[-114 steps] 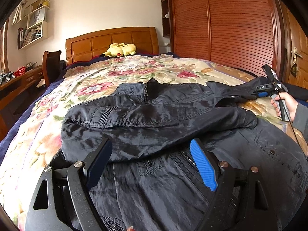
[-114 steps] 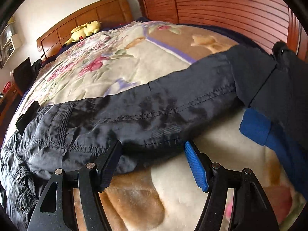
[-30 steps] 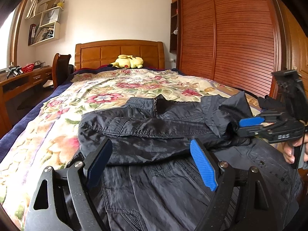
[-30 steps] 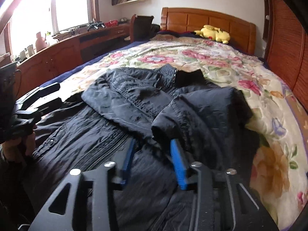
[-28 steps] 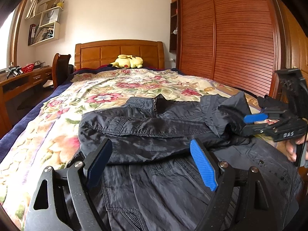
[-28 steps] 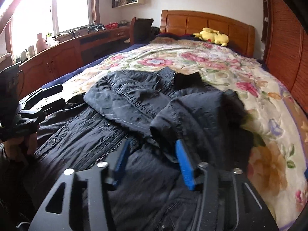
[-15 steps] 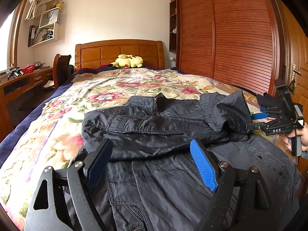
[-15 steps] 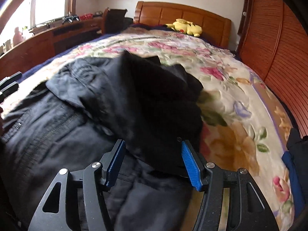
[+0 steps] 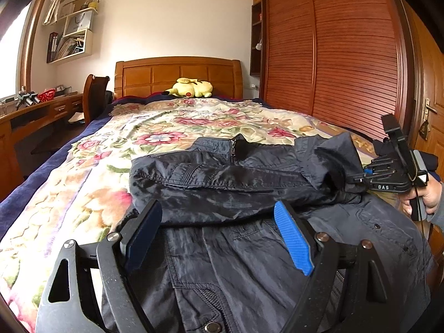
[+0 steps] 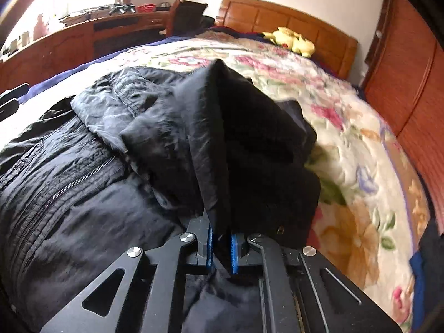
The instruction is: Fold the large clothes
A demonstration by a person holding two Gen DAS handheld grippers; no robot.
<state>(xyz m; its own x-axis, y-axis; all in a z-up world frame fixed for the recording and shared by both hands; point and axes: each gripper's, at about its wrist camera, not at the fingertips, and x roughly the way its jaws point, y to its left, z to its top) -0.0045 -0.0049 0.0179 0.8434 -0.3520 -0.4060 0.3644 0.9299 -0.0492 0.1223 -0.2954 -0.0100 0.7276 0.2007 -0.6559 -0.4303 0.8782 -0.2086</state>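
Observation:
A large dark jacket [image 9: 249,255] lies front up on the flowered bedspread [image 9: 91,194], with one sleeve [image 9: 222,183] folded across its chest. My left gripper [image 9: 219,238] is open and empty, hovering over the jacket's middle. My right gripper [image 10: 221,245] is shut on a bunched fold of the jacket's right sleeve [image 10: 244,149], which stands up in a peak in front of it. In the left wrist view the right gripper [image 9: 360,176] sits at the jacket's right edge, pinching that sleeve [image 9: 330,161].
A yellow plush toy [image 9: 191,87] lies by the wooden headboard [image 9: 177,75]. A slatted wardrobe [image 9: 347,55] runs along the bed's right side. A desk [image 9: 36,113] and chair [image 9: 95,97] stand on the left. Dark and blue clothes [image 10: 424,272] lie at the right edge.
My right gripper let go of the sleeve, opened wide, shifted to the jacket's right side and has now shut on the bunched sleeve fold. The left gripper stayed open and nearly still.

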